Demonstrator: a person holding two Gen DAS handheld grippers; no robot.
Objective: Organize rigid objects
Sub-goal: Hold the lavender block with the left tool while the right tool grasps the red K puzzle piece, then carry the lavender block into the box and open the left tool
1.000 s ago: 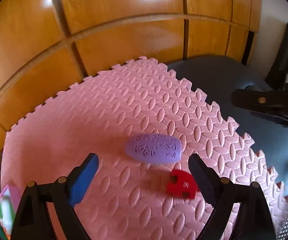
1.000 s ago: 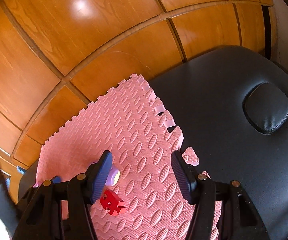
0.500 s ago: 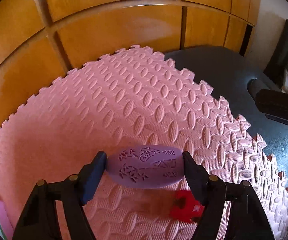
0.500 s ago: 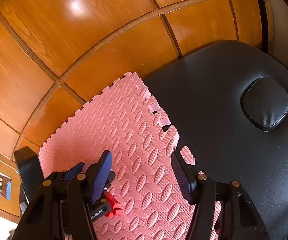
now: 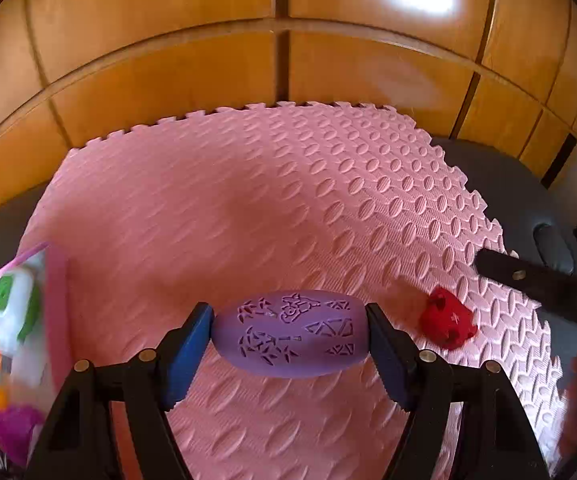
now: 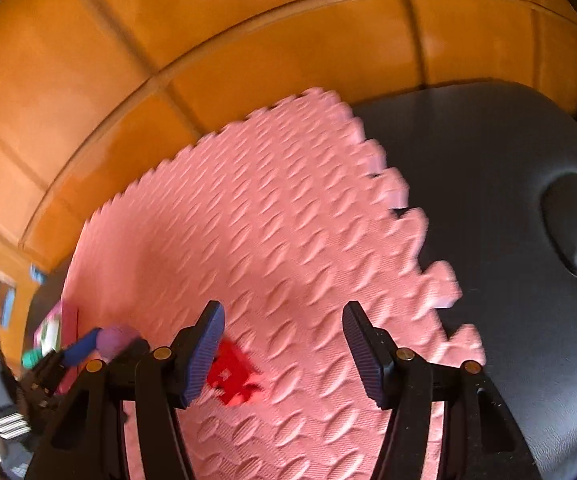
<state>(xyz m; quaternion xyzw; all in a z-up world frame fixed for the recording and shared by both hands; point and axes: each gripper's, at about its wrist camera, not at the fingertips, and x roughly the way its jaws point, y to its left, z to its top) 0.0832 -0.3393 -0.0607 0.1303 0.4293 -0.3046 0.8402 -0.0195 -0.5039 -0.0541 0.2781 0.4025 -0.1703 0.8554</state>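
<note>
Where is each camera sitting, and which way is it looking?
Left wrist: sits on the left gripper, looking forward and down along its fingers at the purple egg-shaped toy clamped between them, the pink foam mat and a wooden wall.
Right wrist: sits on the right gripper, looking down past open, empty fingers at the mat and a black padded surface.
Shared: both see the mat, the wall, the red toy, the purple toy, and each other's gripper.
</note>
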